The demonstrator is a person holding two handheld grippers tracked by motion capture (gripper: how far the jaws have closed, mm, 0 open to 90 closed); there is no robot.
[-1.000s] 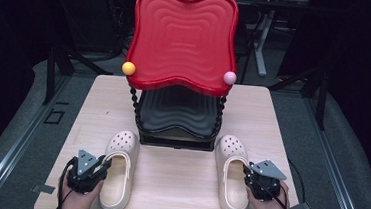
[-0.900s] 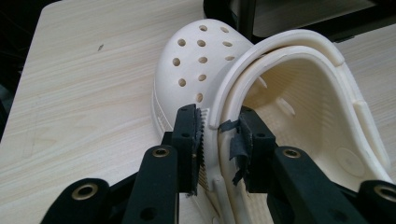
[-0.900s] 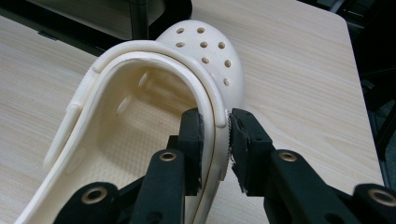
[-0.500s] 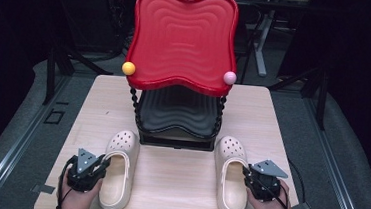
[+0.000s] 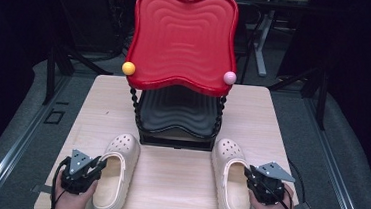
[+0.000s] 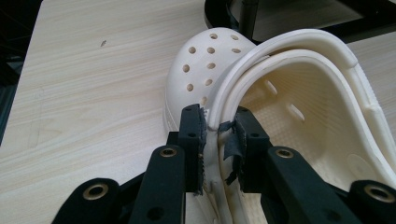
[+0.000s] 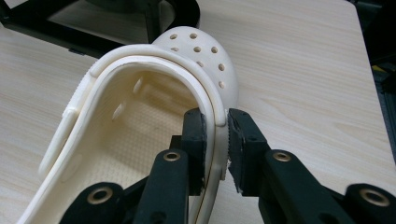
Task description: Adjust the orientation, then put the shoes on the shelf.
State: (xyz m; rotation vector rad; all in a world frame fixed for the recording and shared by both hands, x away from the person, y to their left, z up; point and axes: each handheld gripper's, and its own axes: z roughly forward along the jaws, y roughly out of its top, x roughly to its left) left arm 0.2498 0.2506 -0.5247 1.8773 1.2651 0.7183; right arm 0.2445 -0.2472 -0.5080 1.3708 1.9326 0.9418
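Observation:
Two cream clogs lie on the wooden table, toes pointing away from me. My left gripper point(image 5: 99, 164) reaches in from the left clog's point(image 5: 116, 172) outer side. Its jaws have just been closing and now pinch the clog's side wall and folded strap point(image 6: 261, 60) between the pads point(image 6: 194, 135); left gripper point(image 6: 218, 128). My right gripper point(image 5: 249, 174) comes at the right clog point(image 5: 230, 181) from its outer side. Close up, the right gripper point(image 7: 215, 126) has both pads pressed on the clog's rim point(image 7: 212, 105). Both soles rest on the table.
A two-tier stand rises behind the clogs, with a red wavy tray point(image 5: 183, 39) on top and a black tray point(image 5: 177, 114) below on twisted black posts. Bare tabletop point(image 5: 177, 184) lies between the clogs. Dark floor surrounds the table.

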